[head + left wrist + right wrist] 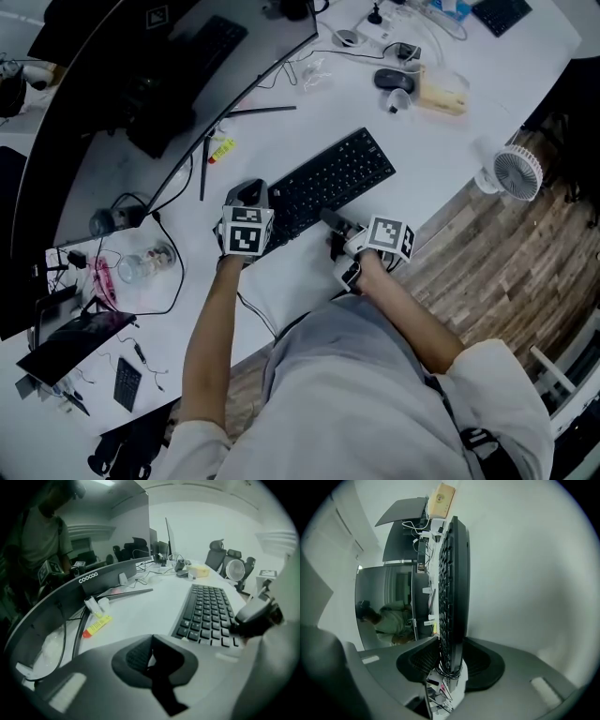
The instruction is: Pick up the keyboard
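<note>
The flat black plastic keyboard [330, 180] lies slantwise on the white counter [441, 141], close to the near edge and roughly midway along it. The right gripper [451, 657] is clamped on the keyboard's near long edge, partway along, with the thin rim pinched between its pads. Whether the board has left the surface I cannot tell. The left gripper [249, 195] sits just beside the keyboard's left short end, jaws pressed together on nothing.

The keyboard looks like a stiff, light slab that should not sag. Its smooth casing could swivel in a single pinch, though, and its length would make the free ends dip. The solid rim is a better hold than the keycaps. A second hold at the left end would steady it, once that gripper opens.

Further out, a small yellow tube [221, 150] lies toward the curved dark monitor [141, 84] along the left edge. A black mouse [394, 80] rests toward the far right corner, and a small white fan [517, 172] stands at the right edge.
</note>
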`<state>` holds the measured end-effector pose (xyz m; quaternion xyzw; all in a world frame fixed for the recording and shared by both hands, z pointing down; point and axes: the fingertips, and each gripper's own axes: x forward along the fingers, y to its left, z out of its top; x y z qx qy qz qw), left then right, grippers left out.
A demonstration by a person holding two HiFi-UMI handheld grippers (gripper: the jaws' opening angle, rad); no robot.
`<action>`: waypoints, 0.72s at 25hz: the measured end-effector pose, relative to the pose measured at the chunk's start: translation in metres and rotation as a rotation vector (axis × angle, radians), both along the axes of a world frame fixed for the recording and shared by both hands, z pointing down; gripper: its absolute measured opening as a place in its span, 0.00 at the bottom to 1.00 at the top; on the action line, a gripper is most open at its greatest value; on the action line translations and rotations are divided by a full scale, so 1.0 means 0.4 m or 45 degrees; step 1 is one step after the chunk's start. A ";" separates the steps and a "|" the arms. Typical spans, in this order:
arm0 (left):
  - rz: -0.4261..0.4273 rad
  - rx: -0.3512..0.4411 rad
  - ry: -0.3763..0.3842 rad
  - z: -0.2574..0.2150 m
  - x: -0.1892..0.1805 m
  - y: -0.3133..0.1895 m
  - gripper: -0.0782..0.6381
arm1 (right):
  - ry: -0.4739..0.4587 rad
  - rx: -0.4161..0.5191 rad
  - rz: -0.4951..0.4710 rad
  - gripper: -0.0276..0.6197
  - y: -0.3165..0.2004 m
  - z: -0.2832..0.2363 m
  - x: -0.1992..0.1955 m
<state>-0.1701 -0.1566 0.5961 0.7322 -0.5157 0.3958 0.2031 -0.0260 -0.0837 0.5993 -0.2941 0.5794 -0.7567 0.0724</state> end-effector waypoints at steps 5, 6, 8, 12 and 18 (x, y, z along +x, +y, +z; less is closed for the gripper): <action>0.017 -0.005 -0.034 -0.004 0.003 0.004 0.11 | 0.027 0.069 -0.015 0.31 -0.002 -0.007 -0.011; 0.023 -0.005 -0.038 -0.004 0.004 0.003 0.11 | 0.030 0.089 -0.021 0.31 -0.001 -0.010 -0.011; 0.031 -0.005 -0.036 -0.004 0.006 0.003 0.11 | 0.021 0.125 -0.014 0.31 -0.002 -0.014 -0.008; -0.015 -0.014 0.006 0.000 0.001 0.003 0.11 | -0.004 0.208 0.069 0.32 -0.035 -0.029 0.006; -0.097 -0.016 0.107 0.000 -0.003 0.007 0.11 | -0.056 0.192 0.212 0.33 -0.084 -0.021 0.032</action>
